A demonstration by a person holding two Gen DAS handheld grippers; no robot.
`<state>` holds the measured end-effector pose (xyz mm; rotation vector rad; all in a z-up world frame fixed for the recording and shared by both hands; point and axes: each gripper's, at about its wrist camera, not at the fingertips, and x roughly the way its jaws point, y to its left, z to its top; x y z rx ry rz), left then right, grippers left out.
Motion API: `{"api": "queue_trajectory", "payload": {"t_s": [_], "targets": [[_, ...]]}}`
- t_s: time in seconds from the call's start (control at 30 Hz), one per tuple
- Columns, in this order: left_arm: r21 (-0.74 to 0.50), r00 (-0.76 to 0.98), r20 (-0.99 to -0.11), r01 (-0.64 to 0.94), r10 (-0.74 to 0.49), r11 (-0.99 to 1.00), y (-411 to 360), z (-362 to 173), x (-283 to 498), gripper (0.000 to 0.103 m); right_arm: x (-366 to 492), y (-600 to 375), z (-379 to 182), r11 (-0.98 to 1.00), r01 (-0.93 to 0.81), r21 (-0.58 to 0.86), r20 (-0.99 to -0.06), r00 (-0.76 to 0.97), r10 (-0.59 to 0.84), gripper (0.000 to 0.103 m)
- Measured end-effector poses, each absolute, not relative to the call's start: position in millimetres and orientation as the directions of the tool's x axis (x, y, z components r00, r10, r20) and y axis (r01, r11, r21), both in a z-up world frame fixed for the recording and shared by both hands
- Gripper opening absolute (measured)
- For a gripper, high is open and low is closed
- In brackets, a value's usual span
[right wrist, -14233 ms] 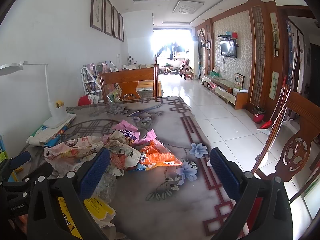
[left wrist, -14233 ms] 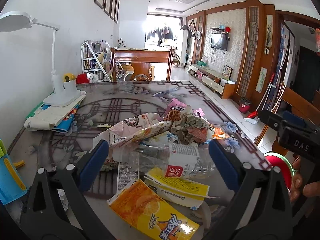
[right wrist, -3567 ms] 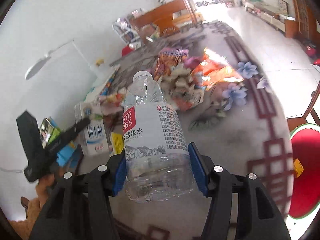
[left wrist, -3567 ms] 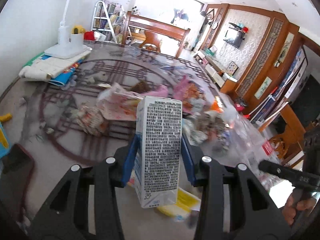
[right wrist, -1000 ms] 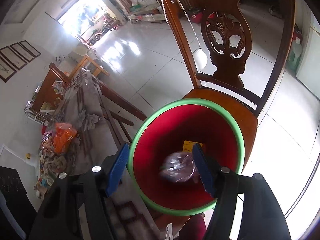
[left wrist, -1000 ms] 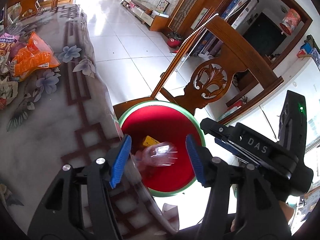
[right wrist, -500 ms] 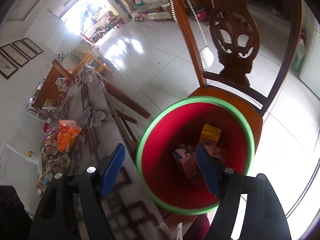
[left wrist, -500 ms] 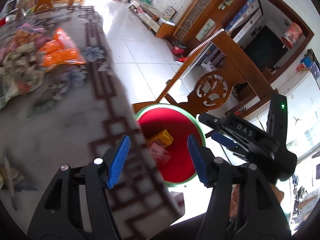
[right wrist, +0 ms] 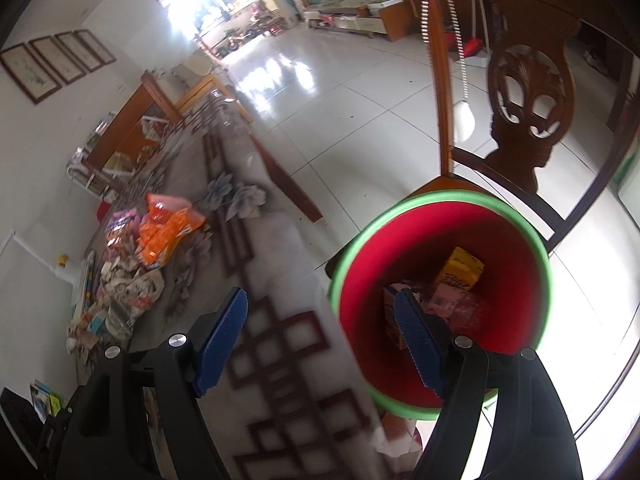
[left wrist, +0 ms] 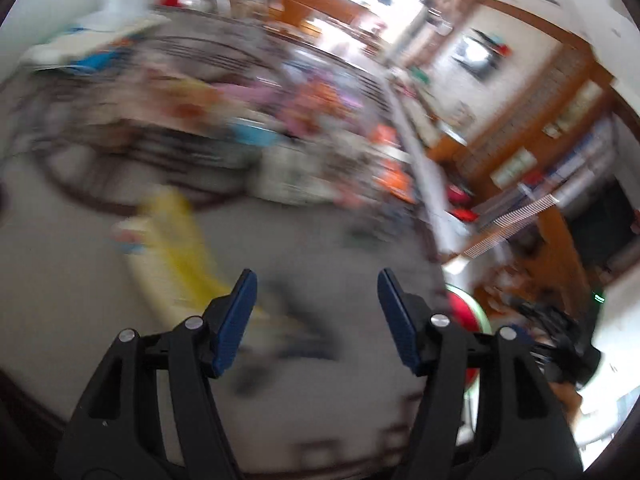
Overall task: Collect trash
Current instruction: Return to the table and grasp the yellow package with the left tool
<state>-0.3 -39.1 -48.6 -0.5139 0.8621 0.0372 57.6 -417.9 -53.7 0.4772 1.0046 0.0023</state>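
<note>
My left gripper (left wrist: 316,312) is open and empty above the table (left wrist: 320,248); its view is blurred by motion. A yellow wrapper (left wrist: 180,240) lies just ahead to its left, and a pile of trash (left wrist: 304,128) sits further back. My right gripper (right wrist: 320,328) is open and empty, over the table edge beside the red bin with a green rim (right wrist: 440,200). A yellow carton (right wrist: 460,268), a clear bottle (right wrist: 468,312) and another carton (right wrist: 392,320) lie in the bin. Orange wrappers (right wrist: 168,228) and crumpled paper (right wrist: 128,288) lie on the table.
The bin stands on a carved wooden chair (right wrist: 520,92) next to the table. A white lamp base and stacked books (left wrist: 108,28) sit at the table's far left. The bin's edge (left wrist: 476,312) and the other gripper's hand show at the right of the left wrist view.
My left gripper has swung fast from the bin back over the table. My right gripper has shifted left, toward the table edge. Both stay open and empty.
</note>
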Motion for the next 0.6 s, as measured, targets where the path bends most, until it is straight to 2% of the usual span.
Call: {"api": "queue_trajectory", "payload": {"t_s": [0.1, 0.23, 0.33, 0.47, 0.5, 0.6], "targets": [[-0.365, 0.628, -0.774, -0.328, -0.088, 0.871, -9.1, -62.7, -9.4, 0.065, 60.9, -403.5, -52.0, 0.908, 0.188, 0.375, -0.812, 0.538, 0.224, 0.074], [-0.415, 0.557, -0.819, -0.411, -0.137, 0.811, 12.5, -92.8, -9.9, 0.066, 64.3, -387.8, -50.9, 0.920, 0.159, 0.357, -0.818, 0.529, 0.226, 0.074], [-0.440, 0.539, -0.824, -0.411, -0.177, 0.799, 12.1, -103.2, -2.9, 0.066, 66.4, -379.0, -50.9, 0.927, 0.146, 0.344, -0.823, 0.523, 0.223, 0.074], [-0.396, 0.536, -0.828, -0.349, -0.166, 0.849, -1.4, -99.6, 12.7, 0.066, 68.8, -372.9, -51.9, 0.931, 0.139, 0.337, -0.828, 0.515, 0.223, 0.074], [-0.387, 0.532, -0.829, -0.327, -0.170, 0.862, -5.1, -98.6, 17.9, 0.065, 69.4, -371.8, -52.2, 0.931, 0.138, 0.337, -0.829, 0.513, 0.224, 0.074], [-0.376, 0.520, -0.832, -0.272, -0.194, 0.886, -11.5, -99.0, 30.1, 0.048, 70.7, -368.9, -52.7, 0.930, 0.138, 0.341, -0.830, 0.508, 0.229, 0.074]]}}
